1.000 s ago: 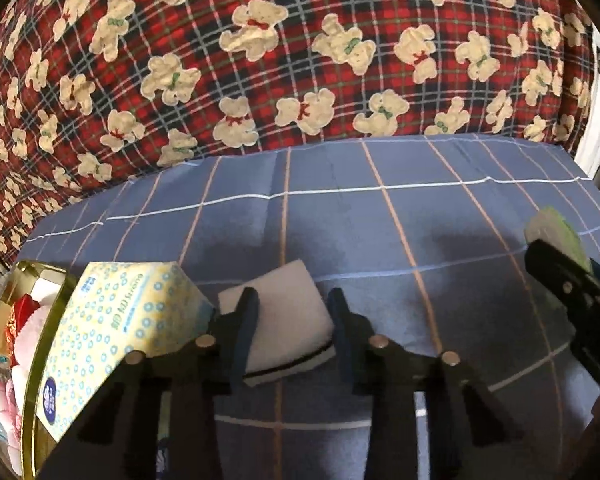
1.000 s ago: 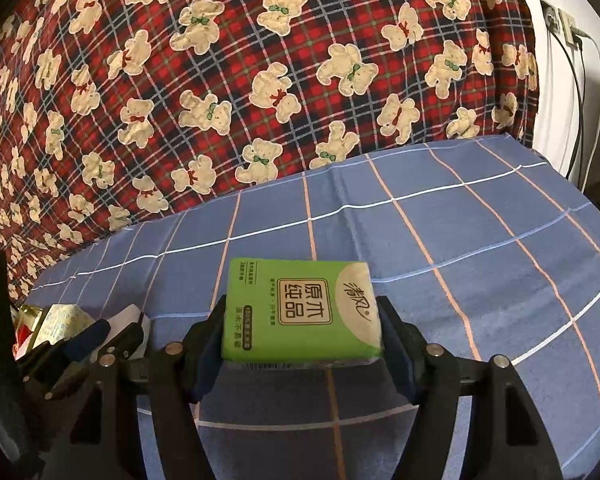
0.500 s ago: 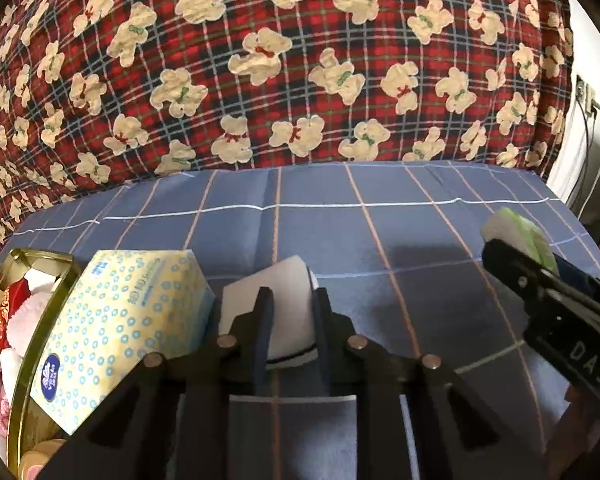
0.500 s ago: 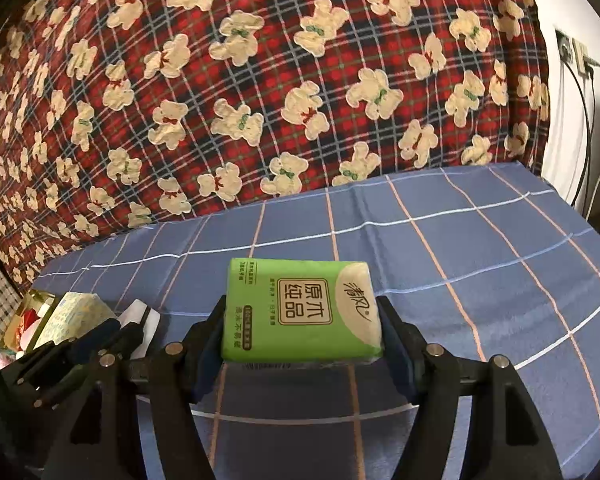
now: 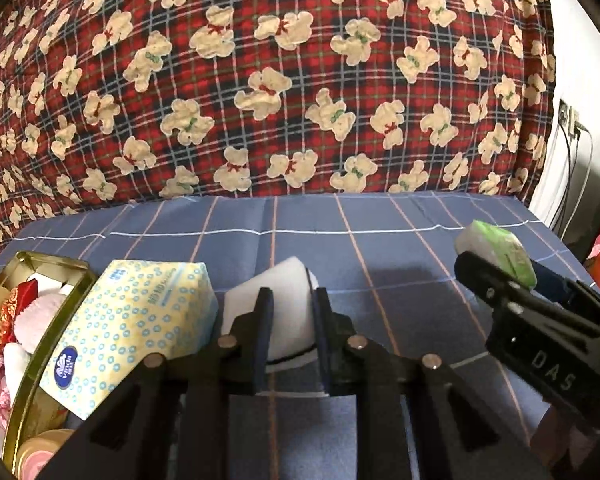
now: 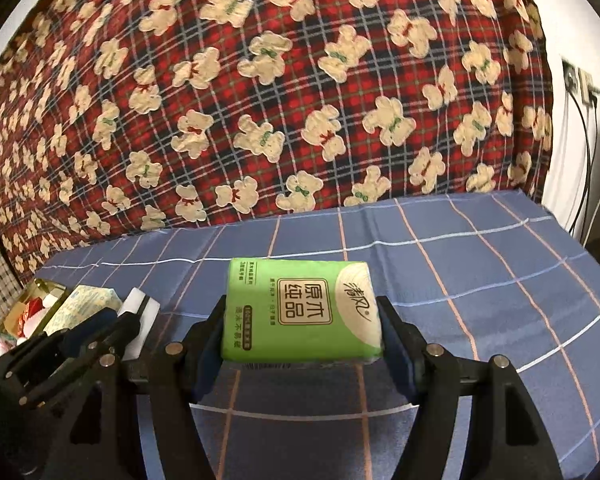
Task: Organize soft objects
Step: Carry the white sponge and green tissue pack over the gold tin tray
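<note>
While both tools hang over the blue checked cloth, each has something soft between its jaws.

Left gripper [image 5: 289, 312]: jaws drawn close together, pinching a white foam sponge block with a thin dark stripe [image 5: 284, 304]; the block bulges out ahead of the fingers, above the cloth.

Right gripper [image 6: 302, 330]: jaws standing fairly wide, clamped on the two short ends of a green plastic-wrapped tissue pack with printed characters [image 6: 302, 312], held flat with its label facing up.

Surface: tabletop covered by a blue cloth with white and orange grid lines [image 6: 480, 264].

Tissue pack at left: a pale yellow soft pack dotted with blue rings [image 5: 136, 328], leaning on the rim of the tin, just beside the sponge.

Container: a gold-coloured metal tin [image 5: 46, 344] at the left edge, holding pink, white and red soft items too jumbled to tell apart.

Backdrop: red plaid fabric printed with cream teddy bears [image 5: 300, 80], rising behind the tabletop.

Far right: white wall with a socket and hanging cables [image 6: 588, 120].
</note>
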`<move>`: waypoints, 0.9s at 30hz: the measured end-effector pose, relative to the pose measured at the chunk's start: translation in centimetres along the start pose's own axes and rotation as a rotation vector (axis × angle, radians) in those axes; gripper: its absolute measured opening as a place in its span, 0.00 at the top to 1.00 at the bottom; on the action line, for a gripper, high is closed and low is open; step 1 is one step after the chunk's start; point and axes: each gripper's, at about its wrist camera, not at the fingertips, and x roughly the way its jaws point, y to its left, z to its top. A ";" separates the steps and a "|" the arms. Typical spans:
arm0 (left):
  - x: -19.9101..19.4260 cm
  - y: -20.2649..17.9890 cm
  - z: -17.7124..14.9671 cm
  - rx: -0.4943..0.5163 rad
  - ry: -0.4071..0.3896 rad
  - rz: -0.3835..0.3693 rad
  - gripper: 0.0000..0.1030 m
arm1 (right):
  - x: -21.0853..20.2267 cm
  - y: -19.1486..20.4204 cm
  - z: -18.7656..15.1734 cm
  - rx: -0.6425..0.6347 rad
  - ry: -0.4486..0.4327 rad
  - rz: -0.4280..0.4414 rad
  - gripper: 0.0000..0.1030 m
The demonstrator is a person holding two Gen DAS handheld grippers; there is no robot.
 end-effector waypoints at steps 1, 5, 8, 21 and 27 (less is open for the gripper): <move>-0.1 0.0 0.0 -0.001 -0.004 0.001 0.83 | -0.2 0.2 -0.1 -0.011 -0.009 0.000 0.32; -0.6 0.2 -0.1 -0.008 -0.022 -0.001 0.83 | -0.8 0.8 -0.2 -0.041 -0.037 -0.001 0.32; -0.8 0.2 -0.1 -0.013 -0.028 -0.002 0.83 | -1.2 1.1 -0.3 -0.054 -0.057 0.000 0.32; -2.6 0.1 -0.4 0.000 -0.096 0.006 0.83 | -3.1 2.1 -0.8 -0.097 -0.143 -0.014 0.31; -3.1 0.4 -0.5 -0.001 -0.115 0.004 0.83 | -4.3 2.3 -1.1 -0.100 -0.193 -0.027 0.31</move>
